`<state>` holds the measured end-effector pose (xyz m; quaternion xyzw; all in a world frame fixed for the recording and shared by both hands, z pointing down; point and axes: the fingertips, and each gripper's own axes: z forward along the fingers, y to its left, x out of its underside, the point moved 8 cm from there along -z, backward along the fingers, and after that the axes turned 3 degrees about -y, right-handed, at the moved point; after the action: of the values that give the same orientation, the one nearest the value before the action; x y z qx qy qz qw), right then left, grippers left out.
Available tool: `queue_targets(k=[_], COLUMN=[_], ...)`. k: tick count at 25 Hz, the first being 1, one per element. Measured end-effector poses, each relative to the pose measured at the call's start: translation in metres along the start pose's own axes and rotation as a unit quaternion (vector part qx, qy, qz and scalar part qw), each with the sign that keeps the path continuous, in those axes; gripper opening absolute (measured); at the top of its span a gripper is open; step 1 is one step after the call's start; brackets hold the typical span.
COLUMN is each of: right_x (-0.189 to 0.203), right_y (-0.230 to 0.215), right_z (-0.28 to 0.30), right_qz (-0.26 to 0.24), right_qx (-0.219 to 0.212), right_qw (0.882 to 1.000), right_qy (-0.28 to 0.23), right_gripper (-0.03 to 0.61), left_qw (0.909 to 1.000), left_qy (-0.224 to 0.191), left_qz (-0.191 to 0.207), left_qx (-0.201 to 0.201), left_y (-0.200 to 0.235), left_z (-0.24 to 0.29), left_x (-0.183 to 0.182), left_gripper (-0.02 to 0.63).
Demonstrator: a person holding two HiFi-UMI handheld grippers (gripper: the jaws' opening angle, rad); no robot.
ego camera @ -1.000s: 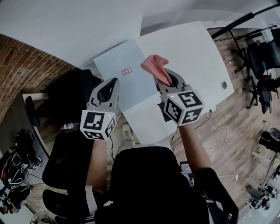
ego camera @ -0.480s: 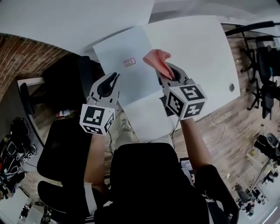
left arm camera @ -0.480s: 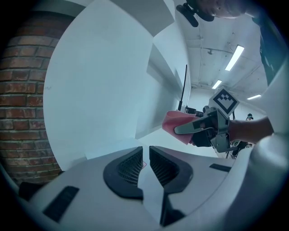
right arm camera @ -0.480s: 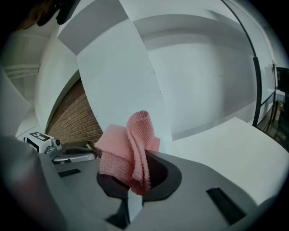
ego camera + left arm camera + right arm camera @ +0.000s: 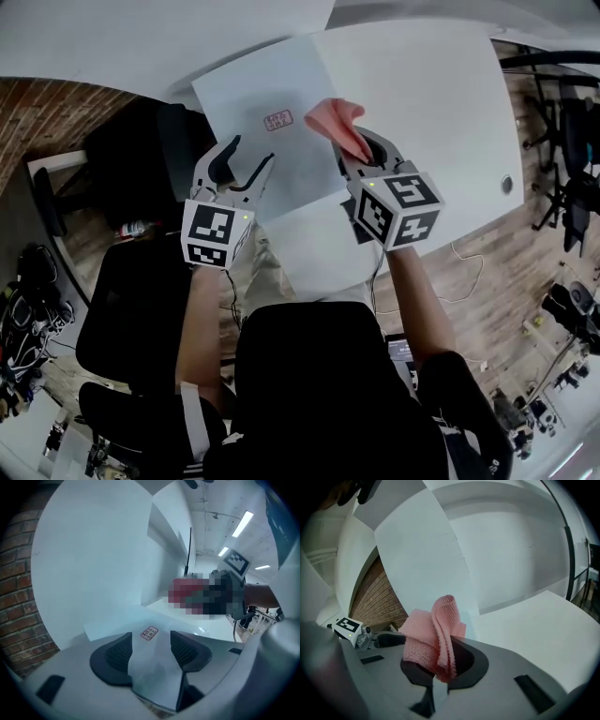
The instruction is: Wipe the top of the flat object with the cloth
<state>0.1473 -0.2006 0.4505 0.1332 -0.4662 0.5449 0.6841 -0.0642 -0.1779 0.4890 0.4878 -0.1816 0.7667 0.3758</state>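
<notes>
Chair [image 5: 131, 319] beside table [image 5: 431, 94] bearing flat object [image 5: 253, 103]

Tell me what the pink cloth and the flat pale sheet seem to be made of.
The pink cloth looks like a soft knitted or woven textile with a matte finish: an open mesh-like texture shows, and it folds limply. The flat sheet is probably thin plastic or coated board: smooth, pale blue-grey, with straight edges and no visible texture. Which of the two it is stays open.

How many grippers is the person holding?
2. The left gripper, over the flat board's near edge, has just been opening its jaws, empty. The right gripper holds the pink cloth. None hidden.
</notes>
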Motion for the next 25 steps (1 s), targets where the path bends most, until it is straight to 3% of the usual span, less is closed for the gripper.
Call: queue_targets(k=[11,20,25], right_x=[0.018,0.023,0.025], right_y=[-0.004,-0.008,-0.011], right_z=[0.013,0.018,0.02], right_qz=[0.008,0.008,0.005], right_qx=[-0.002,0.002,0.007], right_qw=[1.0,0.999,0.999], right_qy=[0.022,0.033,0.038], right_gripper=[0.044,0.044,0.044], left_qw=[0.9982,0.9938,0.9943], left_qy=[0.015,0.05,0.052], left_qz=[0.034,0.082,0.077], left_qx=[0.046,0.057,0.052], left_y=[0.0,-0.005,-0.006], left_z=[0.017,0.025,0.025], left_x=[0.017,0.031,0.037], left_gripper=[0.343,0.379,0.379])
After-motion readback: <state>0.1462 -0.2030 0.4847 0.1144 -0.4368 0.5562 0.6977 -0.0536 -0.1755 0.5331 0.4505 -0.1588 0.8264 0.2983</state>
